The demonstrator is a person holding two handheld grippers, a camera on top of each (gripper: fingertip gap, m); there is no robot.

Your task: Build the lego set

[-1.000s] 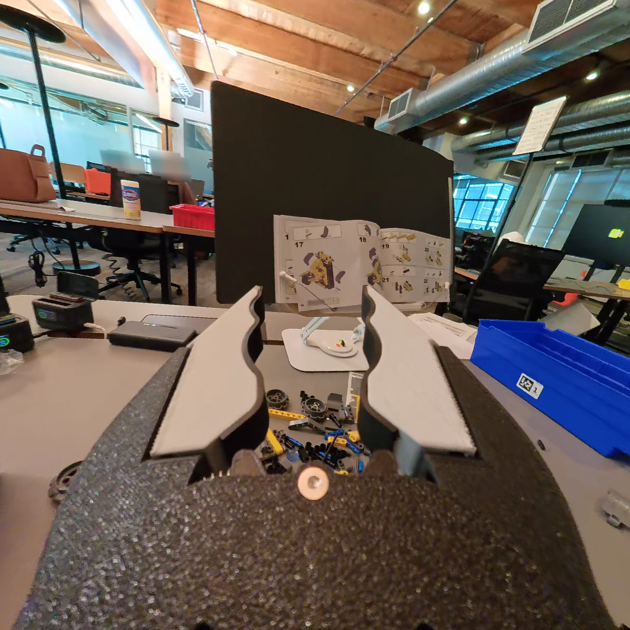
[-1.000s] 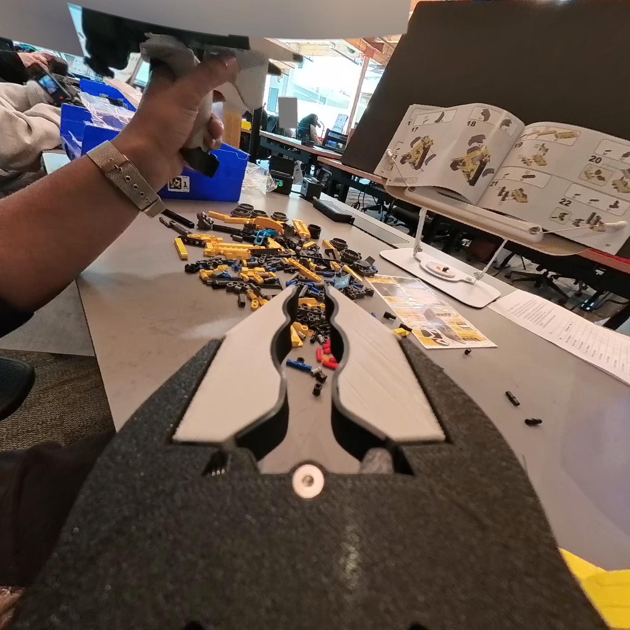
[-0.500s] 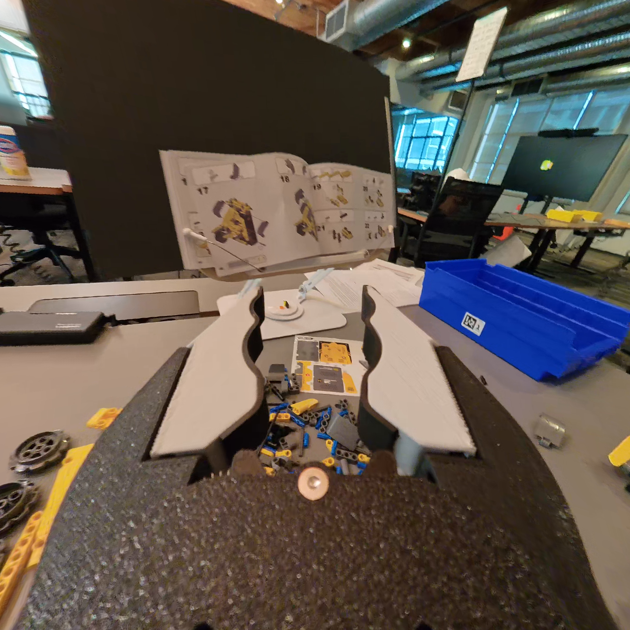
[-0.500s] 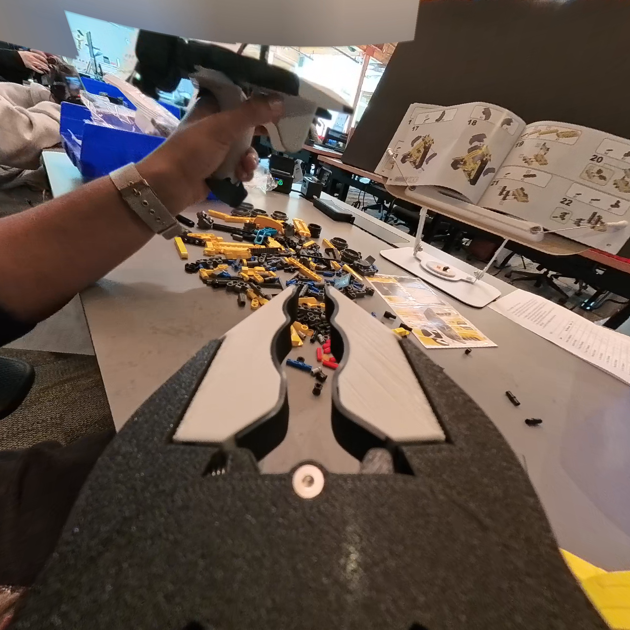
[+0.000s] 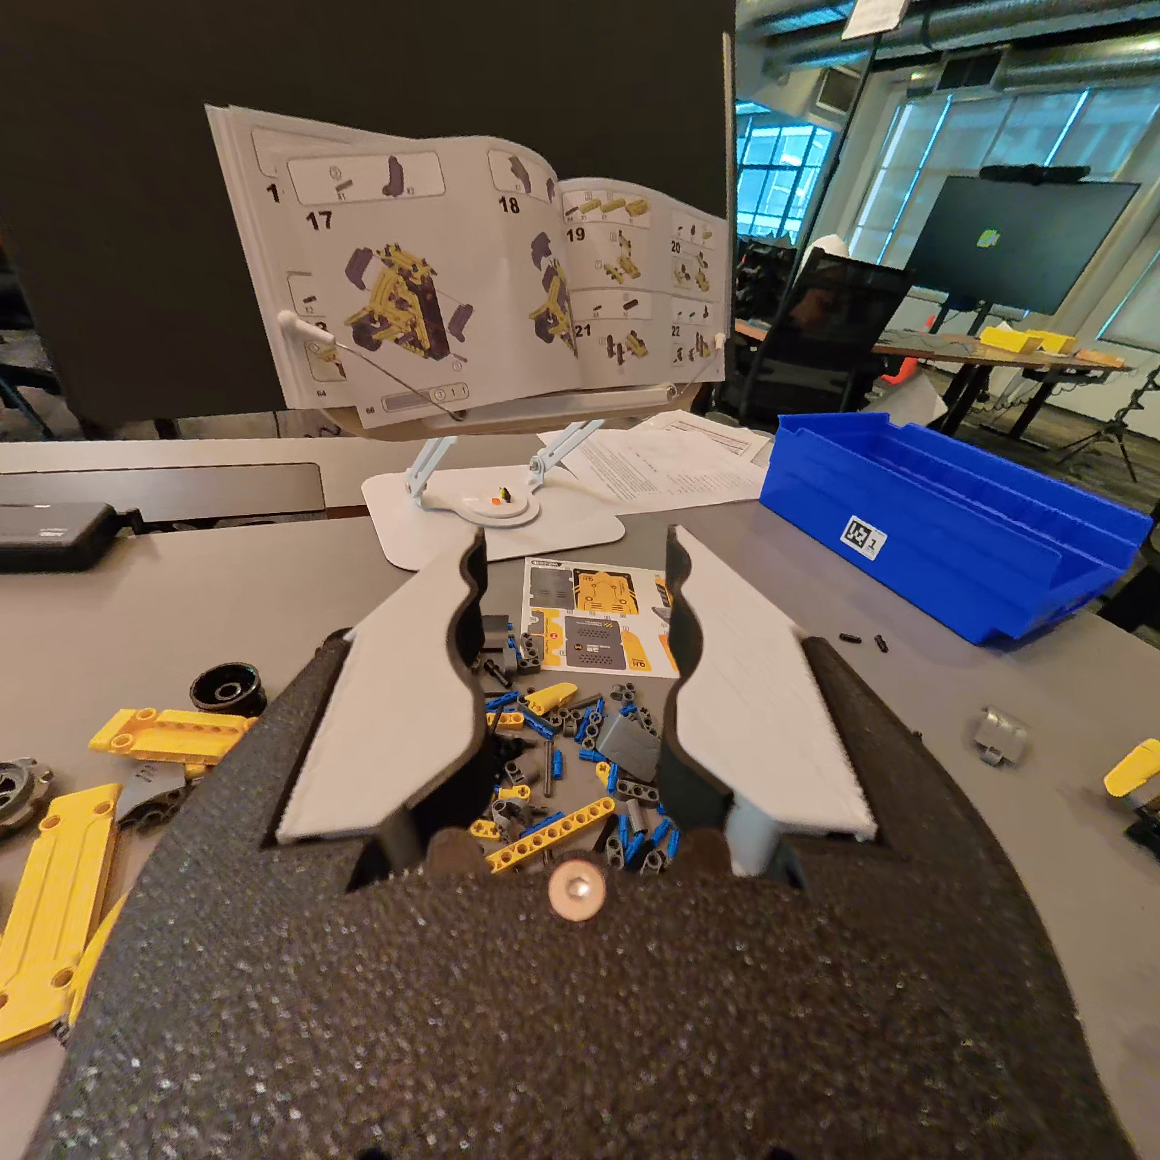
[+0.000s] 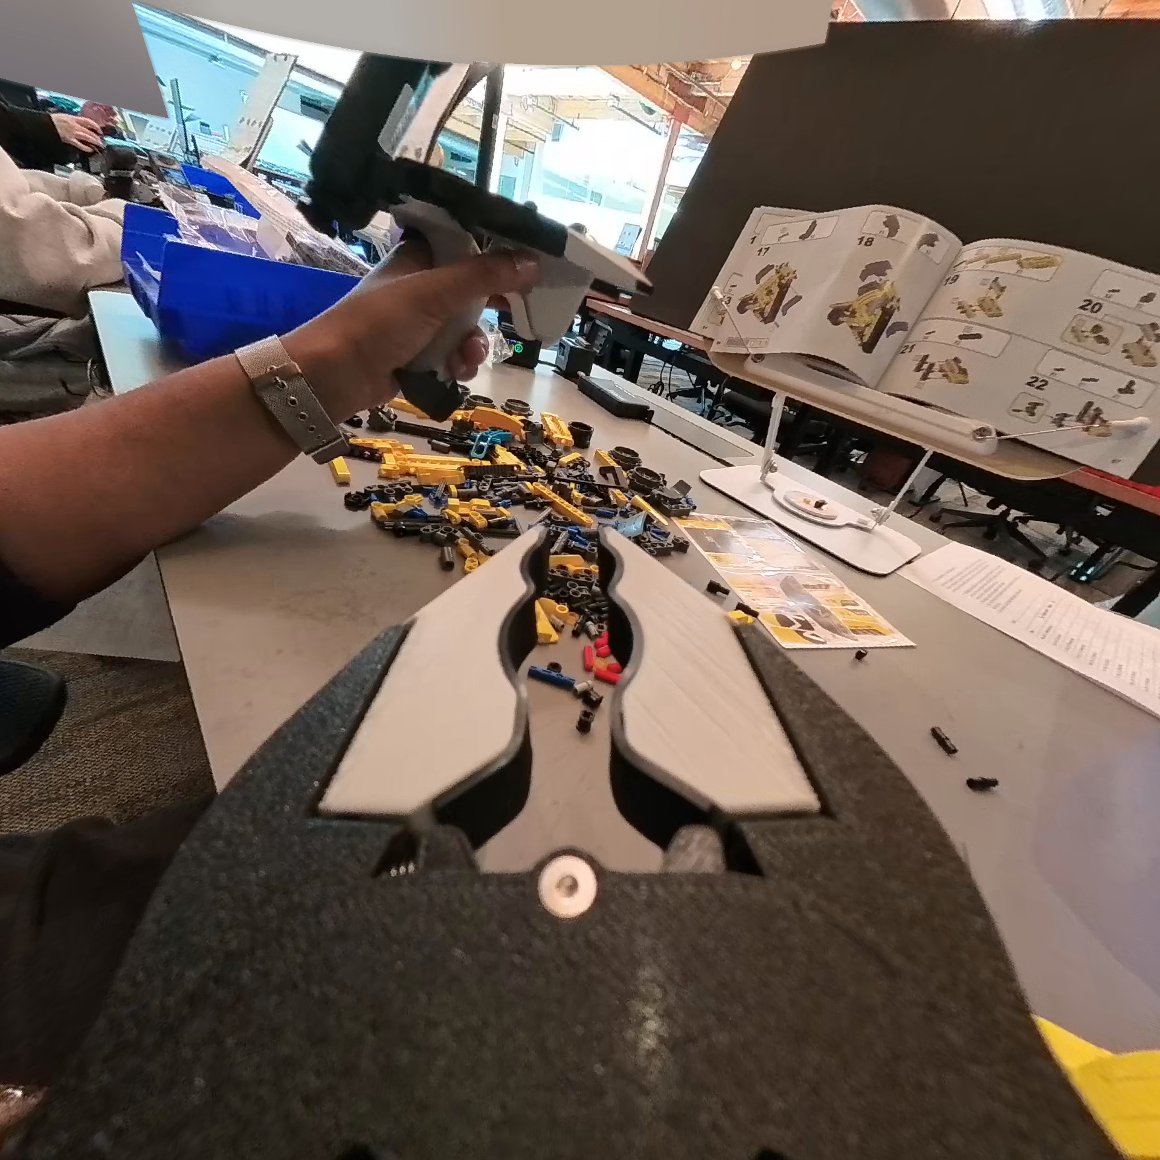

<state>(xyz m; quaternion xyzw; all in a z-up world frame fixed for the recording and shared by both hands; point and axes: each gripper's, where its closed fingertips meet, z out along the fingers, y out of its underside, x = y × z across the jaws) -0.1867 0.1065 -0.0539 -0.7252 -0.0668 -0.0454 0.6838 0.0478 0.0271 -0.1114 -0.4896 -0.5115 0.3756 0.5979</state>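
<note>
My left gripper (image 5: pixel 576 552) is open and empty, held low over a pile of small yellow, blue, grey and black building pieces (image 5: pixel 565 753) on the grey table (image 5: pixel 220 602). A sticker sheet (image 5: pixel 596 621) lies just past its tips. In the right wrist view a hand holds the left gripper (image 6: pixel 628 279) above the far side of the pile (image 6: pixel 502 489). My right gripper (image 6: pixel 572 537) is narrowly open and empty, near the table. Red pins (image 6: pixel 599 659) and a blue pin (image 6: pixel 549 675) lie below the gap between its fingers.
An open instruction booklet (image 5: pixel 471 270) stands on a white stand (image 5: pixel 502 527) at the back. A blue bin (image 5: pixel 941 533) sits to the right, loose papers (image 5: pixel 665 464) behind it. Yellow panels (image 5: pixel 169 734) and a black wheel (image 5: pixel 226 687) lie at the left. A second blue bin (image 6: pixel 238 301) shows behind the hand. Some 25 cm of space lies between my two pairs of fingers.
The left gripper has come down and forward over the pile, nearer the booklet stand. The right gripper has not moved. Neither gripper's opening has changed.
</note>
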